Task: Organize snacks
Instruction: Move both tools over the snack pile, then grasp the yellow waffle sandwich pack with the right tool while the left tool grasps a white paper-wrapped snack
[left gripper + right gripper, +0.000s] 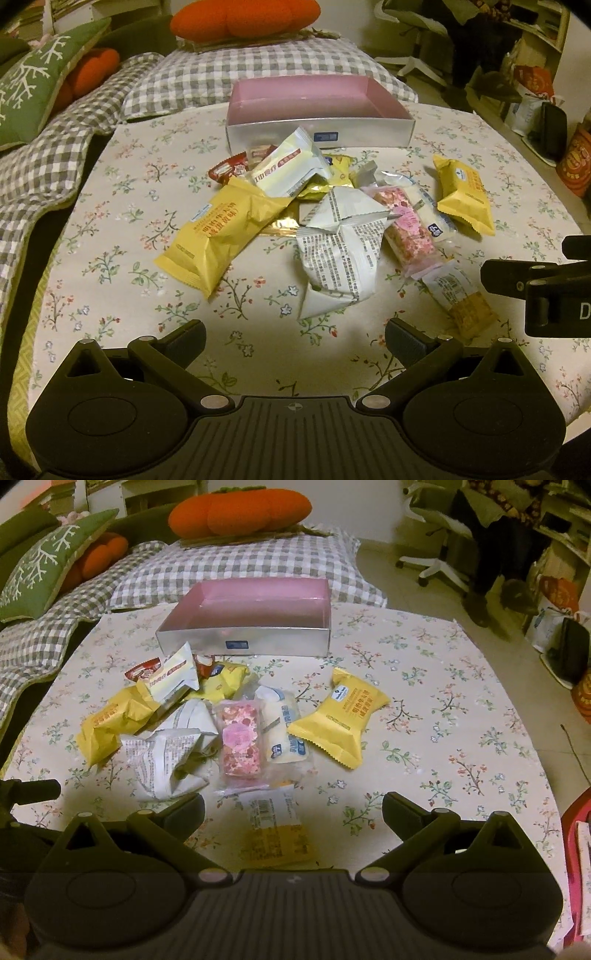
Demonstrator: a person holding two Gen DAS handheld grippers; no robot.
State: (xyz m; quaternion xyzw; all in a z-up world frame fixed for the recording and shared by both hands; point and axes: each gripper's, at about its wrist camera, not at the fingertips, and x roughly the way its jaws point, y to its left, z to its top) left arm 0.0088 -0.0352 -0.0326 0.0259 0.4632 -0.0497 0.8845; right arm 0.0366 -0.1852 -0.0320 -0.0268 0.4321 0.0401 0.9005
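Observation:
A pile of wrapped snacks lies on the floral tablecloth (122, 229) in front of a silver box with a pink inside (317, 99), which holds nothing visible. A large yellow packet (218, 236) lies left, a white printed packet (340, 251) in the middle, a pink bar (406, 225) and a second yellow packet (465, 195) right. My left gripper (295, 339) is open and empty, just short of the white packet. My right gripper (293, 812) is open and empty, over a white-and-yellow bar (275, 830). The box (251, 616), pink bar (240, 738) and yellow packet (340, 720) show there too.
A sofa with checked covers (258, 74), a green cushion (33, 85) and an orange cushion (243, 16) stands behind the table. An office chair base (436, 565) and bags (565, 642) stand on the floor at the right. A red object (580, 849) sits at the right edge.

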